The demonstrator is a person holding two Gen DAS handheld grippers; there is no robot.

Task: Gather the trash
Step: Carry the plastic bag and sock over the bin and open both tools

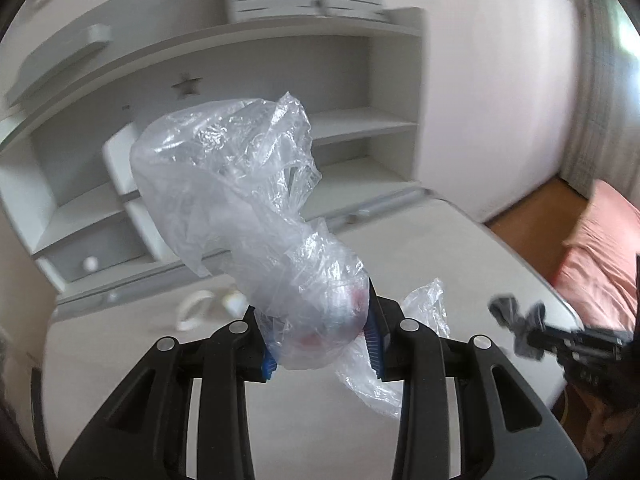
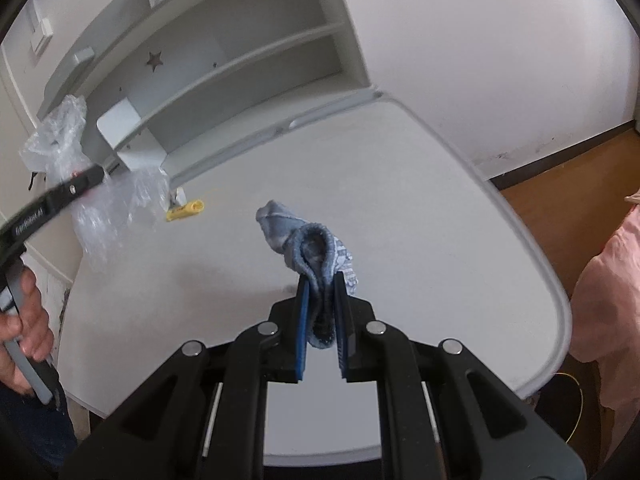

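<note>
My left gripper (image 1: 324, 340) is shut on a crumpled clear plastic bag (image 1: 240, 200) with something red inside, held up above the white desk (image 1: 440, 260). In the right wrist view the bag (image 2: 60, 136) hangs from the left gripper (image 2: 86, 178) at the far left. My right gripper (image 2: 322, 320) is shut on a grey-blue sock (image 2: 308, 240), held above the desk (image 2: 400, 180). The right gripper with the sock (image 1: 516, 316) shows blurred at the right of the left wrist view.
A yellow tube-like item (image 2: 185, 210) lies on the desk near the shelf unit (image 2: 240, 60). A white ring-shaped item (image 1: 192, 310) lies at the desk's back. A pink cloth (image 2: 608, 280) lies to the right, above a wooden floor (image 2: 560, 192).
</note>
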